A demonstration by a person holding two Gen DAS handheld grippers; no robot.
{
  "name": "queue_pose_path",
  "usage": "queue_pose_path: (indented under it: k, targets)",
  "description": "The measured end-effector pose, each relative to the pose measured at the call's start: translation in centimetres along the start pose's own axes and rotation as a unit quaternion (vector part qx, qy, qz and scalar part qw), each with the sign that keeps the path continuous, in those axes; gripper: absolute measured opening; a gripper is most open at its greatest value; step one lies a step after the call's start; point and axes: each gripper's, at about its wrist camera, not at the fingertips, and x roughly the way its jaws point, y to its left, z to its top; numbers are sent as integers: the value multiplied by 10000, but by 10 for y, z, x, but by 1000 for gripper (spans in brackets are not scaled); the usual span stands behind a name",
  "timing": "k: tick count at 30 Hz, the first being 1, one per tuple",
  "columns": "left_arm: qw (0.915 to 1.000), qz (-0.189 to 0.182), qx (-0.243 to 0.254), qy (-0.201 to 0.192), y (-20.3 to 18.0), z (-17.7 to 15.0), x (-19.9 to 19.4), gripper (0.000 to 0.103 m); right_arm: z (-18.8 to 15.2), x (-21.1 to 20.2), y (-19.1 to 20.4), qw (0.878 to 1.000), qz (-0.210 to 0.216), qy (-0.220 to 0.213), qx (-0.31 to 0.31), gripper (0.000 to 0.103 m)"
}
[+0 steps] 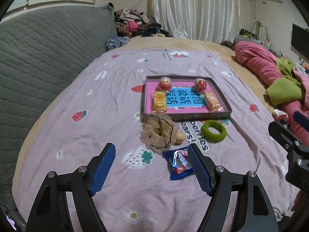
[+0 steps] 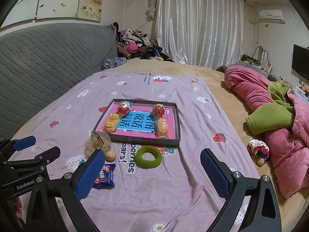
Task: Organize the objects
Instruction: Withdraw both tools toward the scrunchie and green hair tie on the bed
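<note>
Both claws, left claw (image 1: 151, 166) and right claw (image 2: 152, 171), are wide open and hold nothing. The blue snack packet (image 1: 180, 162) looks light and crinkly. Pinch it across the flat middle.

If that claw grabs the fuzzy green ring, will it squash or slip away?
The green ring looks like soft, fuzzy fabric, so it would probably squash and bend rather than stay stiff. Its fuzzy surface should grip, not slip. Lying flat on the sheet, it seems unlikely to roll.

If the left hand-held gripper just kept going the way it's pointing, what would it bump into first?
Probably the lilac strawberry-print sheet on the bed. The left hand-held gripper is open and angled down at bare fabric; the blue snack packet lies by its right finger, the beige scrunchie just beyond. Depth is hard to judge.
</note>
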Motion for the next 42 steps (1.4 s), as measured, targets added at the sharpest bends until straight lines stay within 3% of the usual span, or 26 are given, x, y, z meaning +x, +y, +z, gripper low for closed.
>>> queue_pose_path:
  k: [19, 42]
  targets:
    - [9981, -31, 159, 589, -15, -30, 64, 78, -25, 59, -7, 9987, 17, 498, 48, 100]
    - [9969, -79, 15, 788, -5, -14, 138, 78, -38, 136, -4, 9957, 2, 930, 10, 100]
